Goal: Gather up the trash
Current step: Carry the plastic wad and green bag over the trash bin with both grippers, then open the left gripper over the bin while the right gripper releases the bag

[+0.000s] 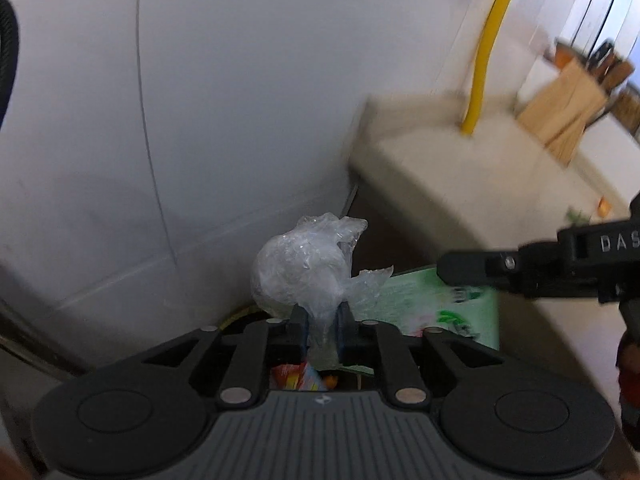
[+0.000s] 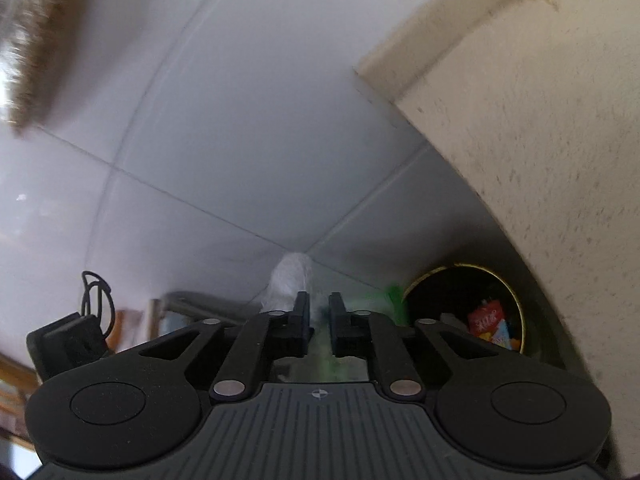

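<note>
1. L gripper (image 1: 323, 320): jaws pinched narrow on the tail of a crumpled clear plastic wrap ball (image 1: 304, 268); the ball bulges out above the fingertips, held in the air.
2. R gripper (image 2: 318, 312): jaws narrow, a slim gap between them. Something green and blurred shows in that gap, but can't tell if it's gripped or just behind.
3. Landmark = trash bin (image 2: 516, 300), round, dark, gold-rimmed, seen in the R wrist view low beside the speckled beige counter (image 2: 540, 120). Inside the bin: red and yellow wrappers (image 2: 494, 326).
4. Wrap ball vs bin: in the R wrist view the ball (image 2: 290, 280) sits left of the bin rim, apart from it, in front of the white tiled wall (image 2: 220, 120).
5. Green printed packet (image 1: 432, 304): in the L wrist view it lies just right of the wrap ball, under the tip of the R gripper (image 1: 448, 268), which comes in from the right edge. Contact with that tip unclear.
6. Below the L fingers, a bit of red/orange wrapper (image 1: 298, 376) shows through the gripper frame.
7. Yellow pipe (image 1: 486, 52) stands on the counter (image 1: 460, 184), well beyond the ball. Frames blurred.
</note>
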